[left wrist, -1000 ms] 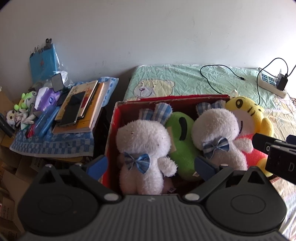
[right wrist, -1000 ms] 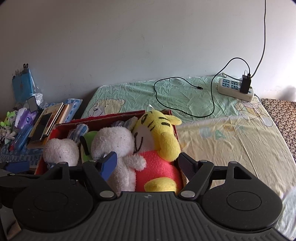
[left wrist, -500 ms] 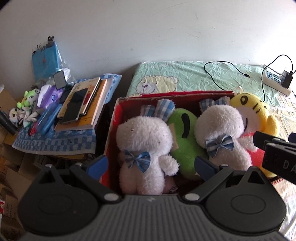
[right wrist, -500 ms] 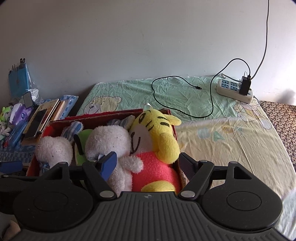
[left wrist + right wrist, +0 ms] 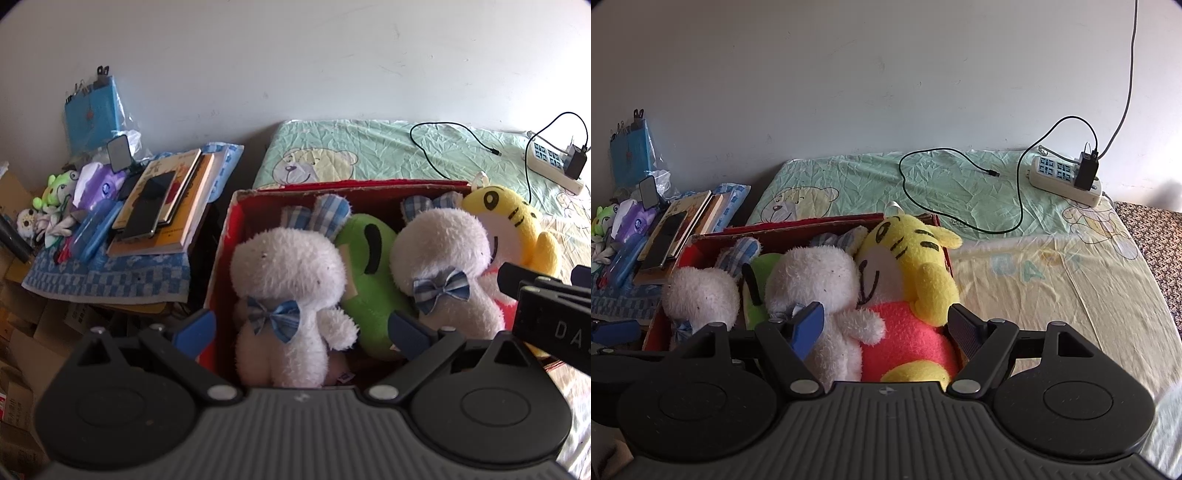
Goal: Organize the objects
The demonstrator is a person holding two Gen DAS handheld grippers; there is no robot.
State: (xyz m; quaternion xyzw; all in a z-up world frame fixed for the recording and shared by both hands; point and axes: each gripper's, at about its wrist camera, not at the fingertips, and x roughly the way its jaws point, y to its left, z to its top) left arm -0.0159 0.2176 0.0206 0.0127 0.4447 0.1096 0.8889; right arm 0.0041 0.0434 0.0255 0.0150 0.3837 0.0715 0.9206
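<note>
A red box (image 5: 226,236) (image 5: 827,225) on the bed holds two white plush rabbits with blue bow ties (image 5: 284,280) (image 5: 439,254), a green plush (image 5: 369,254) between them and a yellow tiger plush (image 5: 513,218) (image 5: 908,247) at the right end. My left gripper (image 5: 301,328) hovers open in front of the left rabbit (image 5: 701,291), nothing between its fingers. My right gripper (image 5: 886,325) is open above the tiger's pink belly (image 5: 905,332) and the right rabbit (image 5: 816,277). Part of the right gripper's body shows at the right edge of the left wrist view.
Left of the box, a blue checked cloth (image 5: 103,277) carries books with a phone on top (image 5: 159,206), a pencil case, tissues and small toys (image 5: 55,188). A power strip (image 5: 1067,177) and black cable (image 5: 960,221) lie on the bed sheet (image 5: 1034,277). Cardboard boxes sit at lower left.
Both grippers have drawn back and risen slightly, so the box and toys sit a little lower and farther in view. The toys have not moved and both grippers stay open.
</note>
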